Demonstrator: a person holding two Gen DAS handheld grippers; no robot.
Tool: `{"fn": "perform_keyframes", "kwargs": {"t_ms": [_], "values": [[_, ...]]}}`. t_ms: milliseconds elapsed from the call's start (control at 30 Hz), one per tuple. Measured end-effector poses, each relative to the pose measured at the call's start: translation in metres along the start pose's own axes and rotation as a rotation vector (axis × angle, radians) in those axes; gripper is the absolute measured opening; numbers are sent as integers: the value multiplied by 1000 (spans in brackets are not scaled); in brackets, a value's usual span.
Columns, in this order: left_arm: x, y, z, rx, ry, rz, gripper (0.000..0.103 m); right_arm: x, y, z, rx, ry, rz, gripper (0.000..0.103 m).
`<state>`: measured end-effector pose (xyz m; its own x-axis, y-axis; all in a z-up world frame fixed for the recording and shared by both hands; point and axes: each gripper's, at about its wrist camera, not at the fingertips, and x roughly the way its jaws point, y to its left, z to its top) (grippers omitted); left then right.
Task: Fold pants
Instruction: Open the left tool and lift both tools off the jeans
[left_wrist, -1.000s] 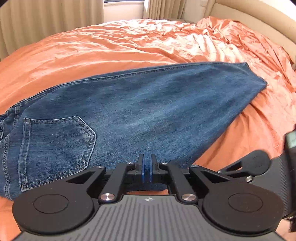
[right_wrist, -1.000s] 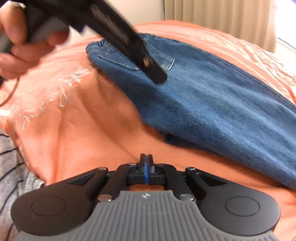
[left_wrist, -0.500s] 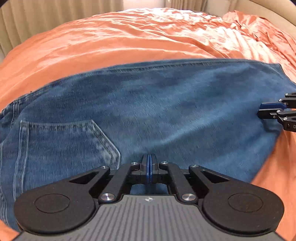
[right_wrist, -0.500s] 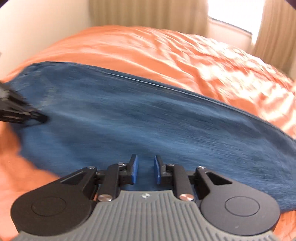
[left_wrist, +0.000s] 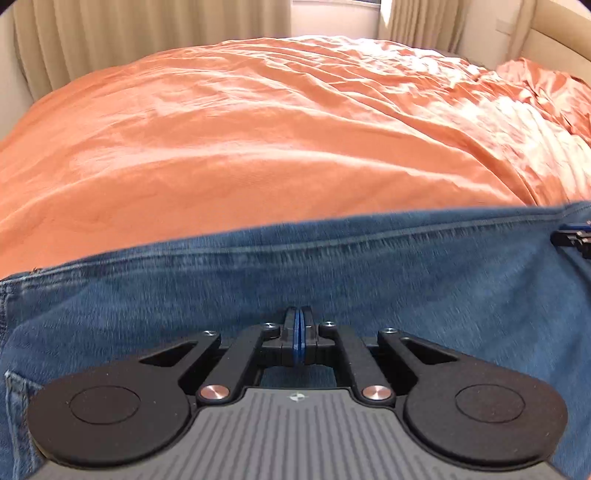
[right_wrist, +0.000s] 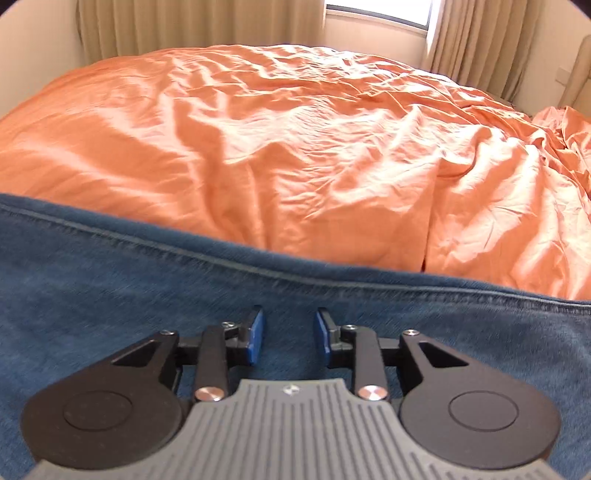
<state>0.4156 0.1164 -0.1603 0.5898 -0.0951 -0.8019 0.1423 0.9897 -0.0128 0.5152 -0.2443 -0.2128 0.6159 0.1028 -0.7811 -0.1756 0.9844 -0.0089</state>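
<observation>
Blue denim pants (left_wrist: 332, 280) lie flat across the near part of an orange bed cover, their long seam edge running across both views. My left gripper (left_wrist: 299, 332) is shut with nothing between its pads, low over the denim near that far seam. The tip of the right gripper (left_wrist: 572, 238) shows at the right edge of the left wrist view, over the pants. In the right wrist view the pants (right_wrist: 129, 288) fill the lower half. My right gripper (right_wrist: 288, 328) hovers over them, its jaws opening, with only denim behind the gap.
The wrinkled orange bed cover (right_wrist: 295, 147) stretches away beyond the pants. Beige curtains (right_wrist: 184, 26) and a bright window (right_wrist: 376, 11) stand behind the bed. A padded headboard (left_wrist: 554, 40) and bunched orange bedding (left_wrist: 546, 85) lie at the far right.
Both grippers have swept forward over the pants toward the far seam; the back pocket has slid out of the left view. The right gripper's pads, shut a second ago, have parted.
</observation>
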Motion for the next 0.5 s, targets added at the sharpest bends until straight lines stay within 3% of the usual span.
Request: {"fn": "perform_keyframes", "kwargs": {"t_ms": [100,233,400,500], "values": [[2,-3,5,-25,-14,30,6,-6,-7,5,20,-2,22,25],[-19,-23,2,45,-101,74,7,-36,-33,0,65,-19,53,29],[-47,-55,1,35,-121,-21,9,-96,-95,-19,205,-47,66,33],[-59,-84,-1,41,-122,-79,9,-137,-141,-38,328,-76,68,40]]}}
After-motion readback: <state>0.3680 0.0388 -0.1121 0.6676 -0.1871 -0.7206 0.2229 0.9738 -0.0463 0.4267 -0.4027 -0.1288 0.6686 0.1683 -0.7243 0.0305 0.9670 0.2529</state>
